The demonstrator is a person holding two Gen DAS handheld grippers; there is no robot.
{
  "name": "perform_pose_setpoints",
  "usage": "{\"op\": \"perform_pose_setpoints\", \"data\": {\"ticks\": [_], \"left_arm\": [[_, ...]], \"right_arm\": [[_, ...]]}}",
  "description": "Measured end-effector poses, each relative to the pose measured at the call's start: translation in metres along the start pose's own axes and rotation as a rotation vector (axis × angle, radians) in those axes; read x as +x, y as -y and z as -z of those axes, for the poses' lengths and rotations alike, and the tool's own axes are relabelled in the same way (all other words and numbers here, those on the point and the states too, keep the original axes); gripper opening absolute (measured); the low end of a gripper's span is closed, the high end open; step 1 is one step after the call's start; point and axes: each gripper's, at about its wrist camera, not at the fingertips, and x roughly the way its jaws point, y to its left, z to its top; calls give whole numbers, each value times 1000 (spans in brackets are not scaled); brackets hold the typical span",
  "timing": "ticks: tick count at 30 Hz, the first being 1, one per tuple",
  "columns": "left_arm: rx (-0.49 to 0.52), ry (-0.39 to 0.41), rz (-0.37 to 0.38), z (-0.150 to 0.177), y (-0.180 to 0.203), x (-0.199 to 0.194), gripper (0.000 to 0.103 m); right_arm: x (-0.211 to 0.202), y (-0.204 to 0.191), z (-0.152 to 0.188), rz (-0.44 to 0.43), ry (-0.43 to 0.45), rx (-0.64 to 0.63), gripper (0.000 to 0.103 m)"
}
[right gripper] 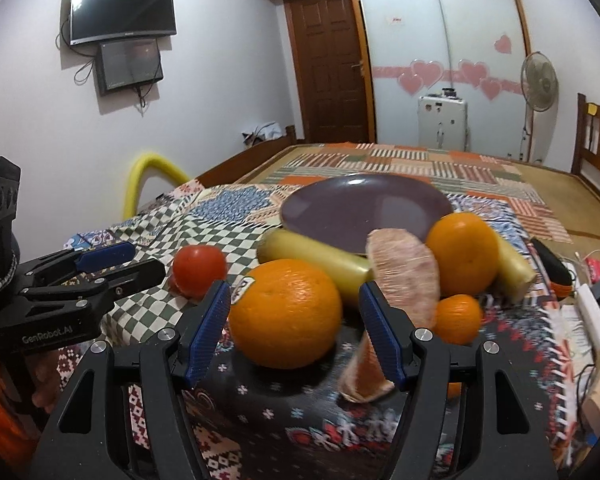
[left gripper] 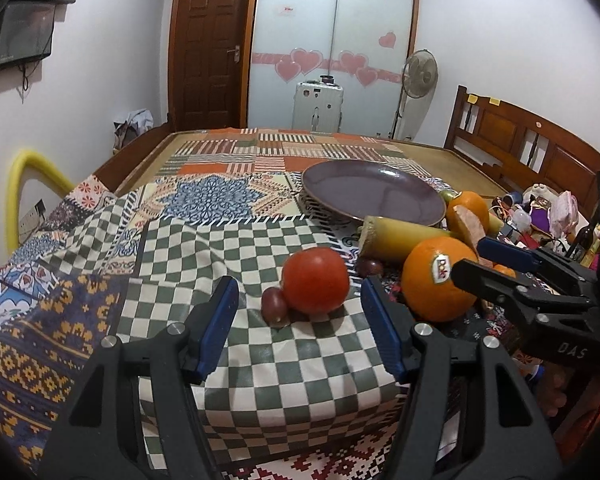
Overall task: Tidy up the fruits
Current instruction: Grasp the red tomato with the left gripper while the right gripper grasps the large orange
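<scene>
A red tomato [left gripper: 315, 280] with a dark grape [left gripper: 275, 306] beside it sits on the checked cloth. My left gripper [left gripper: 300, 322] is open, its blue pads just short of the tomato on either side without touching. A large stickered orange [right gripper: 286, 312] lies just ahead of my open right gripper [right gripper: 294, 330]; a gap shows by the right pad. Behind are a yellow stalk [right gripper: 312, 256], peeled pomelo slices [right gripper: 404, 276], a second orange [right gripper: 464, 252], a small mandarin [right gripper: 458, 318] and an empty purple plate [right gripper: 340, 208]. The left gripper [right gripper: 146, 260] appears at the left of the right wrist view.
Patterned cloths cover the bed-like surface. A power strip [right gripper: 588, 304], cables and small clutter crowd the right edge. The wooden headboard [left gripper: 540, 148] stands at the right. A fan [left gripper: 420, 72], a white suitcase [left gripper: 318, 104] and a door stand at the back, and a yellow foam tube [left gripper: 20, 184] on the left.
</scene>
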Motion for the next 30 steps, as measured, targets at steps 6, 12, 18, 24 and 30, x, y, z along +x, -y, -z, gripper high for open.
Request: {"op": "perform_pose_setpoints", "data": {"ticks": [6,12,18,24,30], "left_arm": [[-15,-18,12,6,-6,4,64],[-5,-44,35,4,-2,12,64],[29,-51,46,-6,7,23,64],[39,-62,50,-11,8,30,64],[70,-65,49,-18,14,39,63]], "right_arm": [[9,-4,1,22,-22,-28,66],[16,0,1,22,-50,-42,68],[21,-4,1,36,-52,-62,68],[19,1,-1,-4,-53,-19,66],[6,0,-6,-21,-4,-3,66]]}}
